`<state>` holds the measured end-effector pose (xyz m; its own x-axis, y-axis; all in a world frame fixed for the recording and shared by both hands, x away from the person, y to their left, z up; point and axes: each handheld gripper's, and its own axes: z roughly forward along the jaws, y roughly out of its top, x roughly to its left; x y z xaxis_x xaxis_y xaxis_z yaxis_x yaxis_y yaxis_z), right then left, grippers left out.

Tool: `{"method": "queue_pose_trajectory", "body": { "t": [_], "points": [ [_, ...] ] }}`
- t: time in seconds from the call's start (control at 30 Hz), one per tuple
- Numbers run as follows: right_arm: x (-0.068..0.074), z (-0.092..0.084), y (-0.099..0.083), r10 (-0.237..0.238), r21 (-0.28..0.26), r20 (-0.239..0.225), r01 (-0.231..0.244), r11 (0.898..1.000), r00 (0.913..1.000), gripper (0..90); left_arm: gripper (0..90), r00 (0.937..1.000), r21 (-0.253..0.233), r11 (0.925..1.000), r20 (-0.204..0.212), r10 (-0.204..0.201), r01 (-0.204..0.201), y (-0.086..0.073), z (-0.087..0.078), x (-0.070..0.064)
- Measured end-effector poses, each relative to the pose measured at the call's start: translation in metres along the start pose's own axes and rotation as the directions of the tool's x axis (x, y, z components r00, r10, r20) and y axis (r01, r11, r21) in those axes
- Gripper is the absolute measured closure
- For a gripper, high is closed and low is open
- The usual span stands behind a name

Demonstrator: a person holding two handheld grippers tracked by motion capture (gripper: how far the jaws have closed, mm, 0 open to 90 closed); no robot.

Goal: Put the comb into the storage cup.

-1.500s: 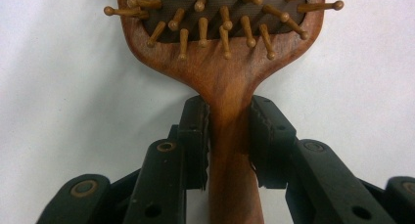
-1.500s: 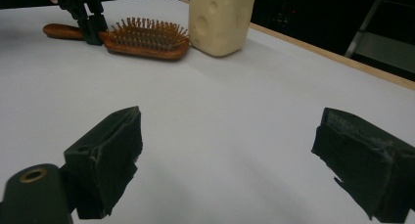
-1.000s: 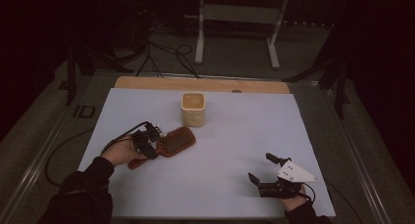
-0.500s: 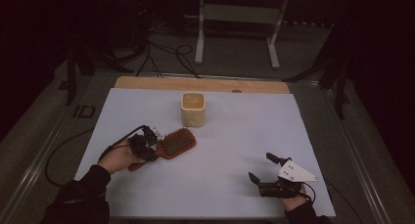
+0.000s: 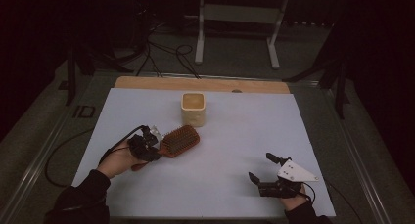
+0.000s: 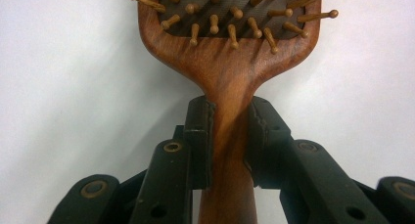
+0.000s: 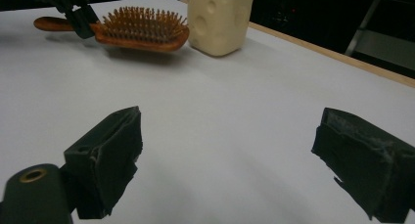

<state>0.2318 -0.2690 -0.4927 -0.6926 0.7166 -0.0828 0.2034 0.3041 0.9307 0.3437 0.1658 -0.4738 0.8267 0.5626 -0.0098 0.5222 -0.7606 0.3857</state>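
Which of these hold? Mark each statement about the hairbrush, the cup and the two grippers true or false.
1. The left gripper grips the brown wooden hairbrush by its handle. True.
2. The right gripper holds the hairbrush. False: its jaws stand open with nothing between them.
3. The hairbrush's bristles face up. True.
4. The cream square cup lies tipped over. False: it stands upright.
5. The hairbrush sits inside the cup. False: it is beside it.

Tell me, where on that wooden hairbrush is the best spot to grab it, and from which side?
Judging by its shape, the narrow neck of the hairbrush, just below the paddle head, looks best. It is slim enough to fit between two fingers, and the bristles face up, so the head offers no flat sides. Come in level along the handle from its free end, as the left gripper does here, pinching the neck sideways.
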Motion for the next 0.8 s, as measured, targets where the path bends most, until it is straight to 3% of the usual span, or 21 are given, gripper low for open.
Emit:
{"method": "queue_pose_trajectory", "body": {
  "t": [0.13, 0.5, 0.8],
  "points": [
    [0.000, 0.000, 0.000, 0.000, -0.004, 0.000, 0.000, 1.000, 1.0000, 10.0, 73.5, 0.9997, -0.037, 0.9990, -0.012, 0.023, -0.024, 0.003, -0.006, -0.007],
    [-0.001, 0.000, 0.000, 0.005, -0.004, 0.002, -0.005, 1.000, 1.0000, 10.0, 73.5, 0.9994, -0.143, 0.9891, -0.010, 0.034, -0.035, 0.018, -0.012, -0.025],
    [0.000, 0.001, 0.000, 0.007, 0.002, 0.003, -0.007, 1.000, 1.0000, 10.0, 73.5, 0.9991, -0.228, 0.9731, -0.028, 0.030, -0.036, 0.028, -0.018, -0.032]
  ]
}}
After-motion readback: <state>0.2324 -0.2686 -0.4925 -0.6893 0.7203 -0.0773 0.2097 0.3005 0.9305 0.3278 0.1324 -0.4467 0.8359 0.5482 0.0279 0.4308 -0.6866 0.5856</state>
